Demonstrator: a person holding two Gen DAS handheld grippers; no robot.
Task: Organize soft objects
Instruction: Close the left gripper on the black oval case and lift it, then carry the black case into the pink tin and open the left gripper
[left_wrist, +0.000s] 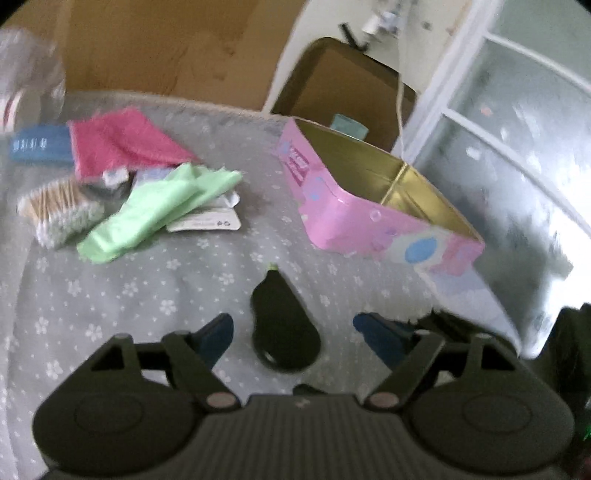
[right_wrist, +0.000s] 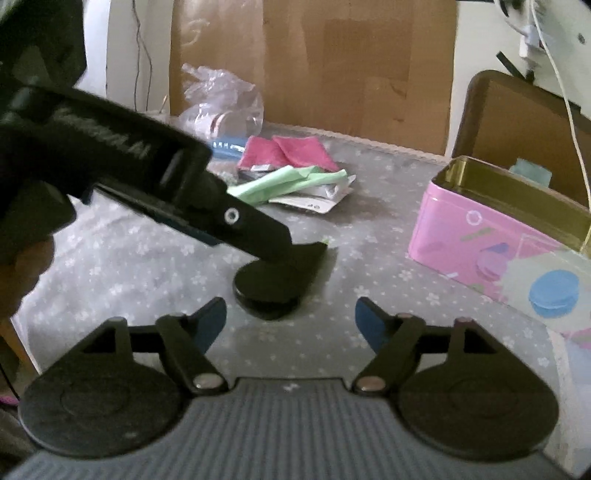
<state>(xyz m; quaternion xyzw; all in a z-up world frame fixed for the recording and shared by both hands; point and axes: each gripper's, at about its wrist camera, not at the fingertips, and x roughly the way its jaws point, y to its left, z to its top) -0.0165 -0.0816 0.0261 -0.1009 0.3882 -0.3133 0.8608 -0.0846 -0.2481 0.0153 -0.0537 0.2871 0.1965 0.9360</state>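
Observation:
A black teardrop-shaped pad (left_wrist: 284, 325) with a small green tip lies flat on the grey flowered tablecloth (left_wrist: 110, 302). My left gripper (left_wrist: 294, 332) is open, its blue fingertips (left_wrist: 218, 330) standing either side of the pad with gaps. In the right wrist view the left gripper (right_wrist: 275, 245) reaches in from the left, low over the same pad (right_wrist: 273, 286). My right gripper (right_wrist: 290, 319) is open just short of the pad, nothing between its fingers. A pink cloth (left_wrist: 122, 144) and a green cloth (left_wrist: 159, 210) lie in a heap at the far left. An open pink tin (left_wrist: 354, 210) stands to the right, its gold inside empty.
The heap also holds a pack of cotton swabs (left_wrist: 55, 210), a blue item (left_wrist: 38, 144) and a white packet (left_wrist: 210, 221). A crumpled clear plastic bag (right_wrist: 221, 103) sits at the back. Cardboard (right_wrist: 351, 66) stands behind the table, and a window (left_wrist: 517, 147) is on the right.

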